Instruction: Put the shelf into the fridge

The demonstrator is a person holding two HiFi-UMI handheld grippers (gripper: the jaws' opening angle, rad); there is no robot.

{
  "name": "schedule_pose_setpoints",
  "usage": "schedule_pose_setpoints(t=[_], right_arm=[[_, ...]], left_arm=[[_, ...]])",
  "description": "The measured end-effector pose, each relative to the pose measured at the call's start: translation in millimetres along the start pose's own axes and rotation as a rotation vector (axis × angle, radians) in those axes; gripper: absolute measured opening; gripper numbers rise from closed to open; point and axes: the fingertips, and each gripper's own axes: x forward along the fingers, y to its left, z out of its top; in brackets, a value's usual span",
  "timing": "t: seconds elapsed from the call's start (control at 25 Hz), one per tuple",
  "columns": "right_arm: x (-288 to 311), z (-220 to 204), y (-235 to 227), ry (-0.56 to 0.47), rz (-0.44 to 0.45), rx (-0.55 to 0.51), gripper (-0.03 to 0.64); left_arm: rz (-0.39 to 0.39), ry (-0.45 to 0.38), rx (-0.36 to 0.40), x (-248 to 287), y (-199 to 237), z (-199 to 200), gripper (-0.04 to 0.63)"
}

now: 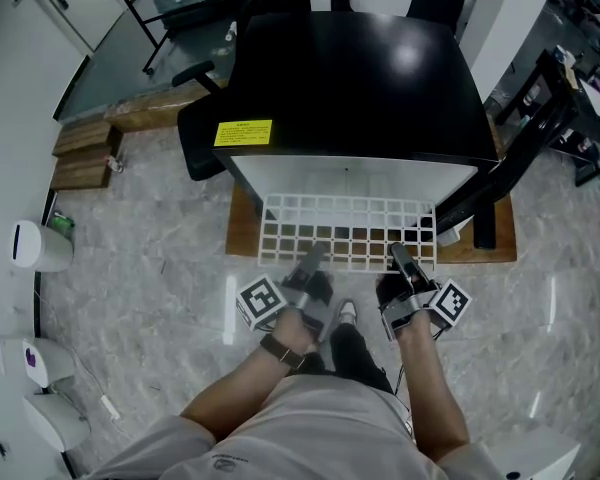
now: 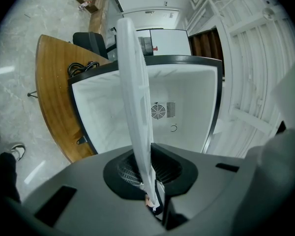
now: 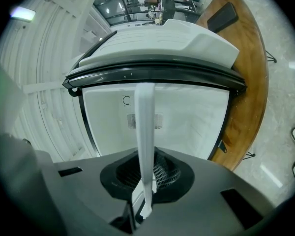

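Glossy black fridge point(image 1: 360, 78), white plastic-looking shelf point(image 1: 346, 232), wooden platform point(image 1: 242, 233).

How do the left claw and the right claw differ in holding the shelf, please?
The left claw grips the shelf's near edge left of centre, the right claw right of centre. The left claw's marker cube sits on its left, the right claw's cube on its right. Both clamp it shut.

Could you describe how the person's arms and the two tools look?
The dark grey left tool carries a white cube with black square markers; the right tool looks the same. The person wears a dark wristband and short, light sleeves.
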Motion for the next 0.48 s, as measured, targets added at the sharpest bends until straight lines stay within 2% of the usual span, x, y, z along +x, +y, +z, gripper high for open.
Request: schedule_pose_setpoints(t=[0.48], right_arm=[[0.0, 1.3, 3.2, -0.037, -0.022, 0.006, 0.044]], left_arm=[[0.011, 0.001, 0.0, -3.9, -5.4, -2.1, 0.029]])
